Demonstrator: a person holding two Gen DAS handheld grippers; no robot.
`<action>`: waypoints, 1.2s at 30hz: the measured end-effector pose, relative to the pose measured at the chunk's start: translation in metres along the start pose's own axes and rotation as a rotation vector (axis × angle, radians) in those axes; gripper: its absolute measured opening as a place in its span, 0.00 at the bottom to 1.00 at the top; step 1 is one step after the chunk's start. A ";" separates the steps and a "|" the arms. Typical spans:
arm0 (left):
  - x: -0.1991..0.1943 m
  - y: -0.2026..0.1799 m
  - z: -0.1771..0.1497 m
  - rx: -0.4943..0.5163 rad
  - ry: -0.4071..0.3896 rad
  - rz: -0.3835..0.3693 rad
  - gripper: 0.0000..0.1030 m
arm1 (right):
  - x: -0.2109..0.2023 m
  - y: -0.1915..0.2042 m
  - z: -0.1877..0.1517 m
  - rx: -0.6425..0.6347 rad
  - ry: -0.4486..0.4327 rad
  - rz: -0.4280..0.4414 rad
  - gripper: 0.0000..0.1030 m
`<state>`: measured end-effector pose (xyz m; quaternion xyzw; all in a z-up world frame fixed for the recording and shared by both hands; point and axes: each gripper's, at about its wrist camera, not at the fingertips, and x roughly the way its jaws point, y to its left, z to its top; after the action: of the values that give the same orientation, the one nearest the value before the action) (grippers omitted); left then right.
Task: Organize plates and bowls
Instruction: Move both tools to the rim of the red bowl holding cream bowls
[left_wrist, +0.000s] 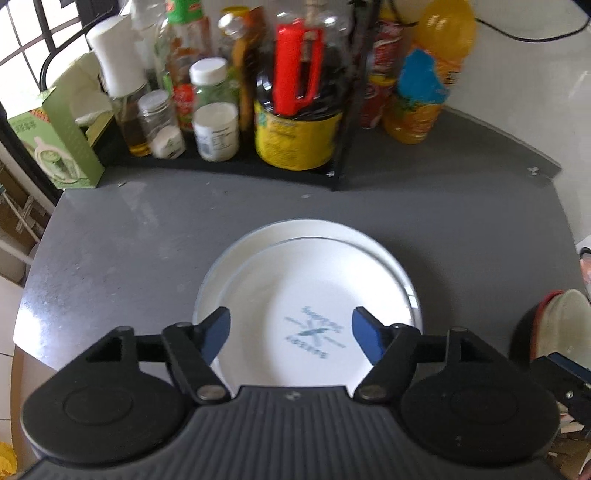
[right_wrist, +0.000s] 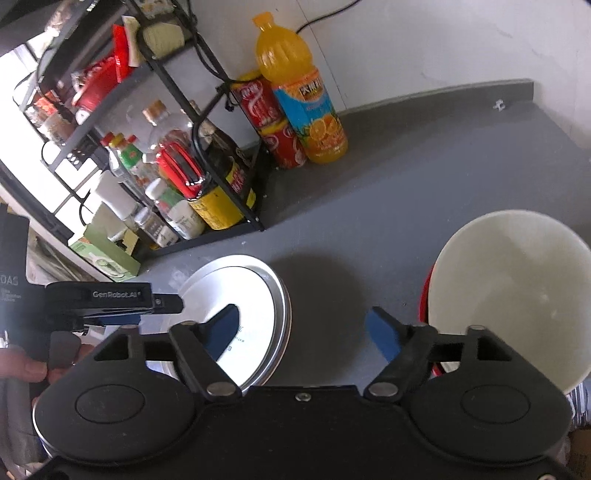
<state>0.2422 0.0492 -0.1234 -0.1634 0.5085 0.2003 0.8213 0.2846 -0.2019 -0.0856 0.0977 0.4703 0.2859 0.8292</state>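
Two white plates lie stacked on the grey table; the upper one bears a blue-green print. My left gripper hovers over the stack, open, with nothing between its blue pads. In the right wrist view the plate stack lies at lower left and a white bowl nested in a red one stands at right. My right gripper is open above the bare table between the stack and the bowls, holding nothing. The left gripper shows at the left edge, held by a hand.
A black wire rack full of bottles and jars stands at the table's back. An orange juice bottle and red cans stand beside it. A green box sits at the back left. The nested bowls show at the right edge.
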 end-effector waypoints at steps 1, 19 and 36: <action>-0.004 -0.005 -0.001 0.001 0.000 -0.006 0.74 | -0.003 0.000 0.000 -0.010 -0.002 0.002 0.83; -0.035 -0.078 -0.054 0.024 0.036 -0.029 0.83 | -0.068 -0.036 -0.015 -0.069 -0.063 -0.042 0.95; -0.050 -0.146 -0.079 0.052 0.012 -0.133 0.83 | -0.104 -0.094 -0.030 -0.005 -0.107 -0.135 0.95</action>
<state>0.2337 -0.1224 -0.1032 -0.1767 0.5065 0.1312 0.8337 0.2542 -0.3406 -0.0675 0.0789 0.4299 0.2251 0.8708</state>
